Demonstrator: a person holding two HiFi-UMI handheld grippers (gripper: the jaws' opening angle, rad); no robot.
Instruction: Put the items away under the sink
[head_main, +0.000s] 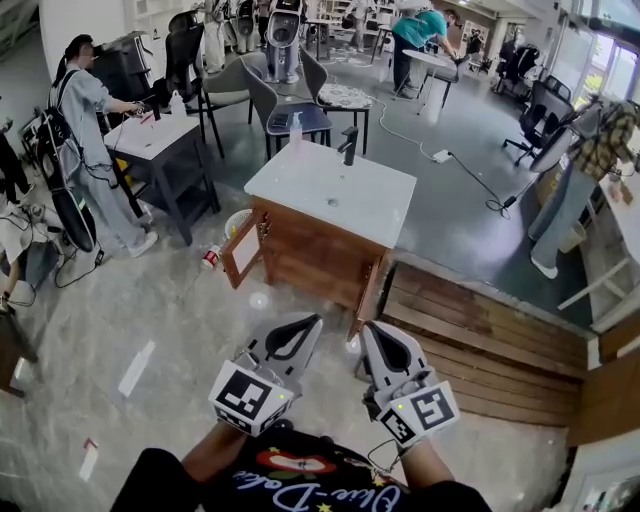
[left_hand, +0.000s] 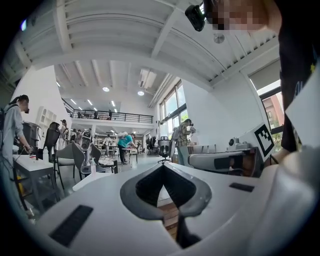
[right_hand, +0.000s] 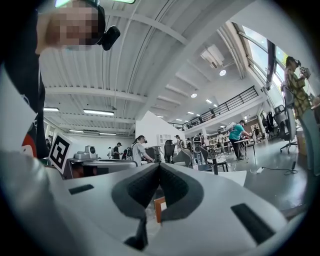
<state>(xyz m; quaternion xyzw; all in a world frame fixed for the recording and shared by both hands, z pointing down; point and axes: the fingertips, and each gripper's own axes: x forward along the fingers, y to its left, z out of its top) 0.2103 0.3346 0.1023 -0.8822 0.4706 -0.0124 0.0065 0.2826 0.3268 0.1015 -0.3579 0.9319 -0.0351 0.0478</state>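
Head view: shirt (head_main: 300, 482) lettering illegible; left gripper (head_main: 314, 322) and right gripper (head_main: 367, 328) both closed.

Ahead and just right of my right gripper (head_main: 372, 330): slatted wooden platform (head_main: 480, 335) on the floor. Left of my left gripper (head_main: 305, 325): white tape strip (head_main: 136, 368) on the floor.

Far ahead-left: person in pale blue (head_main: 85, 120) standing at a small white-topped surface (head_main: 150, 135). Far ahead: grey chairs (head_main: 270, 105), and beyond them a person in a teal shirt (head_main: 420, 28), bent forward.

Ahead-right: cable running to a white power block (head_main: 441, 156). Far right: person in a plaid shirt (head_main: 605, 145).
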